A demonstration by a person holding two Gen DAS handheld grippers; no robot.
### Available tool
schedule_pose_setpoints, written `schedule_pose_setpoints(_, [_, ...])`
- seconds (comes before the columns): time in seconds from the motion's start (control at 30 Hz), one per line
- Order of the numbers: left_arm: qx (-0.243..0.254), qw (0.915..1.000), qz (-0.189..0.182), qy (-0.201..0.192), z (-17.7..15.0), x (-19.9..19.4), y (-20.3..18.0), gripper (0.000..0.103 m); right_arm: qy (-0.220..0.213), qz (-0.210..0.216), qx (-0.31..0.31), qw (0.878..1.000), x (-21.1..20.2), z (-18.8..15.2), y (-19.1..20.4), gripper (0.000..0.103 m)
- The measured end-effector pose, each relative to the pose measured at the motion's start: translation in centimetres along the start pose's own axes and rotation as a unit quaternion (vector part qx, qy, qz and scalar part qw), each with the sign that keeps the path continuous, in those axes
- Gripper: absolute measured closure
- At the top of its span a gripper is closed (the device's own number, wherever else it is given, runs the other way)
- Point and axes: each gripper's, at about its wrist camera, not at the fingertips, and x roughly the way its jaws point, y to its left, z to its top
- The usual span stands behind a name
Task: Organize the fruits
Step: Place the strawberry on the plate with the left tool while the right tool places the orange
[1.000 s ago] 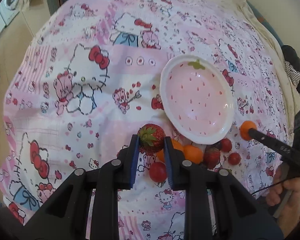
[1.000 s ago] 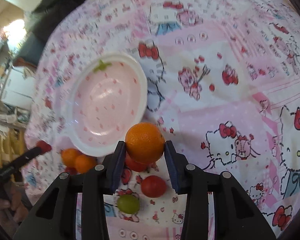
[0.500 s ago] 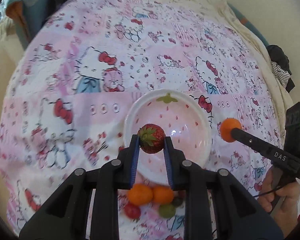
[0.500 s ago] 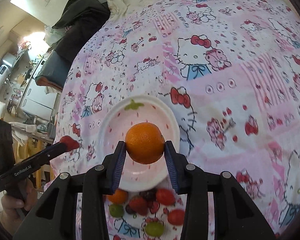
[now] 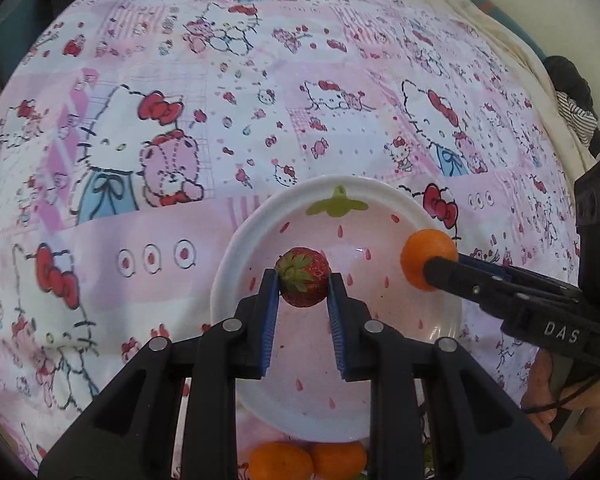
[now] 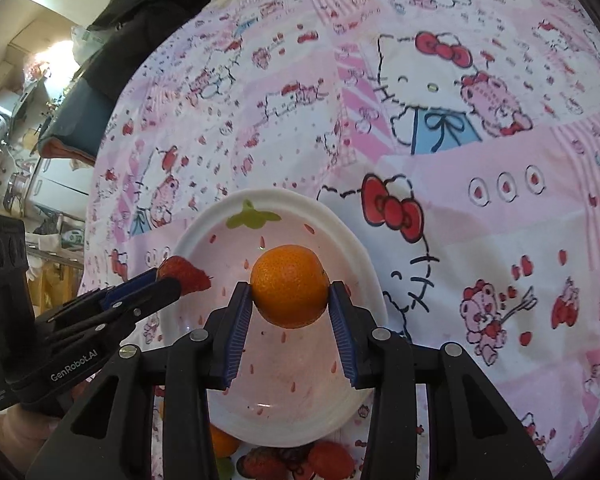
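A white bowl (image 5: 236,248) with pink strawberry print lies on the cartoon-cat bedsheet. My left gripper (image 5: 303,283) is shut on a red strawberry (image 5: 308,268) and holds it above the bowl's inside. My right gripper (image 6: 290,292) is shut on an orange mandarin (image 6: 290,284), also above the bowl (image 6: 364,260). In the left wrist view the right gripper (image 5: 430,268) comes in from the right with the mandarin (image 5: 420,250) over the bowl's right rim. The right wrist view has the left gripper (image 6: 176,280) and its strawberry (image 6: 188,274) over the bowl's left side.
Loose fruit lies just in front of the bowl: two mandarins (image 5: 280,460), strawberries (image 6: 328,458) and a green grape (image 6: 224,468). Dark clothing (image 6: 140,12) is piled at the bed's far edge. A hand (image 5: 572,396) holds the right gripper's handle.
Both grippers have moved forward over the sheet with their fruit, from above the loose fruit pile to above the bowl. The bowl now sits nearer and lower in both views.
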Motion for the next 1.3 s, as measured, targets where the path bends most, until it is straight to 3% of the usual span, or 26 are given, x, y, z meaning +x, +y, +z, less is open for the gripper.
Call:
schedule_pose_setpoints(0.4, [-0.005,0.9998,-0.021,0.003,0.5,0.9,0.3,0.081,0.018,-0.008,0.013,1.000,1.3,-0.4,-1.3,0.059])
schedule_pose_setpoints(0.43, [-0.003,0.9999,-0.016,0.006,0.5,1.1,0.2,0.077,0.019,-0.009,0.013,1.000,1.3,-0.4,-1.3,0.059])
schedule_pose_setpoints(0.5, [0.005,0.9999,-0.013,0.004,0.5,1.0,0.2,0.054,0.020,-0.007,0.015,1.000,1.3,-0.5,-1.3,0.059])
schedule_pose_setpoints(0.6, [0.002,0.9998,-0.018,-0.011,0.4,0.3,0.3,0.048,0.022,0.017,0.030,0.999,1.0,-0.3,-1.7,0.057])
schedule_pose_setpoints(0.63, [0.005,0.9998,-0.013,-0.011,0.5,0.3,0.3,0.048,0.017,0.029,0.032,0.999,0.7,-0.2,-1.7,0.054])
schedule_pose_setpoints(0.7, [0.011,0.9998,0.001,-0.015,0.6,0.0,0.2,0.037,0.004,0.046,0.032,0.998,-0.1,0.1,-1.5,0.032])
schedule_pose_setpoints(0.8, [0.015,0.9993,0.013,-0.032,0.7,-0.7,0.3,0.028,-0.027,0.047,0.021,0.998,-1.6,0.5,-0.8,0.025])
schedule_pose_setpoints(1.03, [0.027,0.9978,0.030,-0.053,0.5,-1.5,0.2,0.028,-0.044,0.054,0.027,0.997,-2.8,0.9,-0.6,0.025])
schedule_pose_setpoints(1.23, [0.027,0.9937,0.042,-0.100,0.2,-3.4,0.4,0.028,-0.059,0.033,0.002,0.998,-4.0,0.8,0.4,0.025])
schedule_pose_setpoints(1.3, [0.022,0.9910,0.042,-0.125,-0.1,-4.5,0.6,0.028,-0.073,0.021,-0.004,0.997,-4.8,0.4,0.8,0.020])
